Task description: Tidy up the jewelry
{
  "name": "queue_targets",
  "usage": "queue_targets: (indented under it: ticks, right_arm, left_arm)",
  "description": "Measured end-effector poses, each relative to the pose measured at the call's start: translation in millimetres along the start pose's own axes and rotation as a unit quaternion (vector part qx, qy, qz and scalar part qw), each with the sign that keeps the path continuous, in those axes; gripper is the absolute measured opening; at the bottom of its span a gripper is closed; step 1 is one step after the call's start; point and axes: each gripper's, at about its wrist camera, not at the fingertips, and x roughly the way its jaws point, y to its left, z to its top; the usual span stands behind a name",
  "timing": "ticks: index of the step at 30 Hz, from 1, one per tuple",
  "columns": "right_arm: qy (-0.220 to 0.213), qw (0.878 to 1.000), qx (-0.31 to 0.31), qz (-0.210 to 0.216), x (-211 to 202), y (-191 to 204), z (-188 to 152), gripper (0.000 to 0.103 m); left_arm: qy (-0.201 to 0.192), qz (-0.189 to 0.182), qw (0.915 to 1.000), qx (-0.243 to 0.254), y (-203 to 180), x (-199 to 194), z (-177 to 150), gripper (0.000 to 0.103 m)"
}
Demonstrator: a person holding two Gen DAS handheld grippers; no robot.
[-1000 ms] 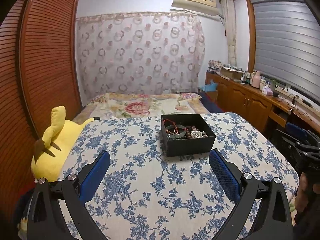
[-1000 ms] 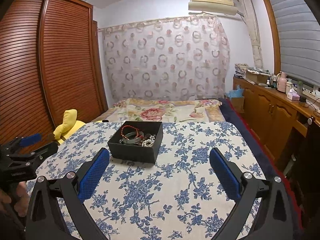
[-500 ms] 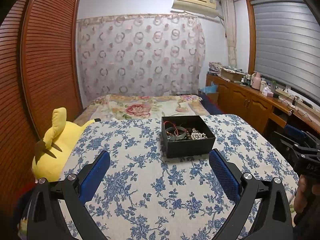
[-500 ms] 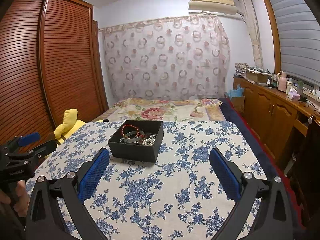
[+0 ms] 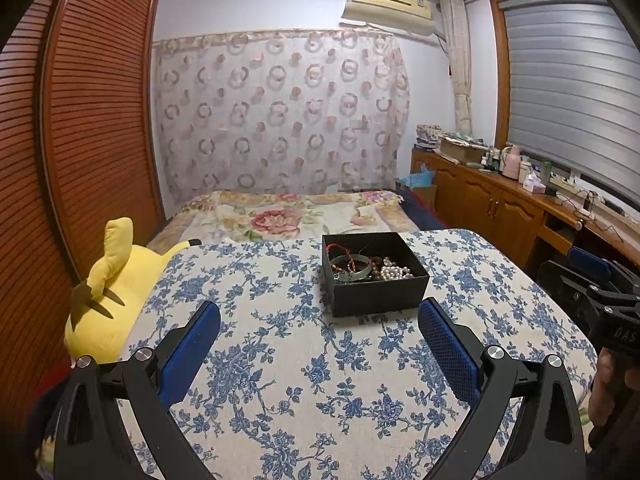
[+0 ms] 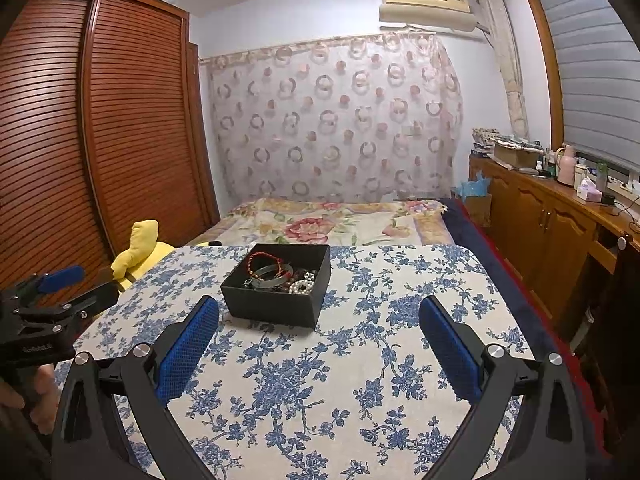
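Observation:
A black open box [image 5: 376,292] [image 6: 276,302] stands on the table covered by a blue-flowered cloth [image 5: 280,360] [image 6: 360,360]. Inside lie a red cord bracelet [image 6: 262,259], a grey-green bangle [image 5: 351,266] [image 6: 267,274] and a heap of white pearls [image 5: 395,270] [image 6: 302,286]. My left gripper [image 5: 319,320] hovers open over the cloth, just short of the box, nothing between its blue pads. My right gripper [image 6: 319,320] is open too, with the box ahead and to its left. Each gripper shows at the edge of the other's view, held by a hand.
A yellow plush toy [image 5: 112,296] [image 6: 140,248] lies off the table's left edge. A bed with a floral cover [image 5: 296,216] stretches behind the table. A wooden wardrobe [image 6: 100,140] fills the left side and a wooden sideboard [image 6: 560,220] with bottles runs along the right.
Both views have tilted slightly downward and shifted a little; the box sits marginally lower in the left wrist view. Both grippers remain open and nothing was touched.

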Motion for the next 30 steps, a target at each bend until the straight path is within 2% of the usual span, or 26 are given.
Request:
queue_targets:
  ticks: [30]
  right_arm:
    - [-0.001, 1.0, 0.0, 0.001, -1.3, 1.2, 1.0, 0.101]
  left_arm:
    - [-0.002, 0.001, 1.0, 0.002, -1.3, -1.7, -0.1, 0.096]
